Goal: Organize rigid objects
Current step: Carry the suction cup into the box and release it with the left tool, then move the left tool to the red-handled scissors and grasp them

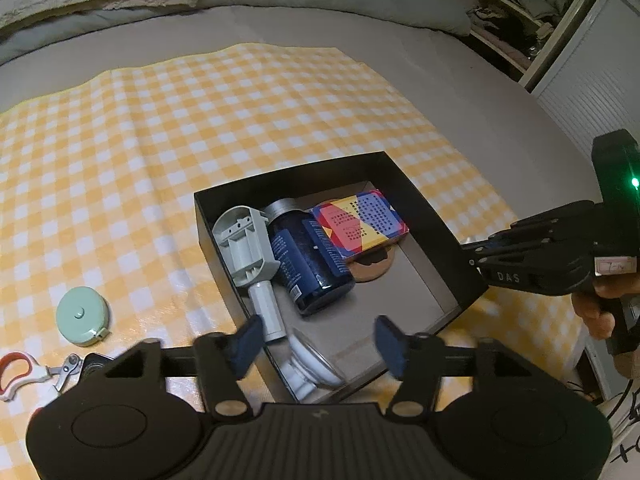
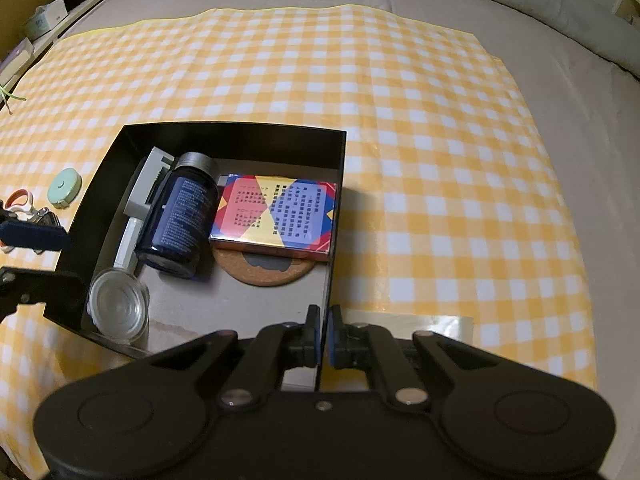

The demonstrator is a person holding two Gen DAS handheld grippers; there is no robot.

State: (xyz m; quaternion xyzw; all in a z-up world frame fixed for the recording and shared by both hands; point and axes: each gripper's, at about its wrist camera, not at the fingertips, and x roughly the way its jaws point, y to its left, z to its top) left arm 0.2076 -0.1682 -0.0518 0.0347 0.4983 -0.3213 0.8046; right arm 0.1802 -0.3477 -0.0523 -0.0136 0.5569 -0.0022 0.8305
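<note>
A black open box (image 1: 296,172) (image 2: 240,136) stands on a yellow checked cloth (image 1: 200,112). Inside lie a grey plastic tool (image 1: 246,244), a dark blue bottle (image 1: 308,260) (image 2: 180,216), a colourful card box (image 1: 360,222) (image 2: 276,212) on a cork coaster (image 2: 264,272), and a clear glass cup (image 1: 310,368) (image 2: 118,306). My left gripper (image 1: 318,340) (image 2: 36,258) hangs open over the cup at the box's near-left corner, pads not touching it. My right gripper (image 2: 324,332) (image 1: 476,254) is shut on the box's right wall.
Left of the box, a mint round tape measure (image 1: 83,316) (image 2: 64,188) and red-and-white clippers (image 1: 16,372) (image 2: 18,200) lie on the cloth. A hand (image 1: 596,312) holds the right gripper. Grey bedding surrounds the cloth; shelves (image 1: 512,12) stand far right.
</note>
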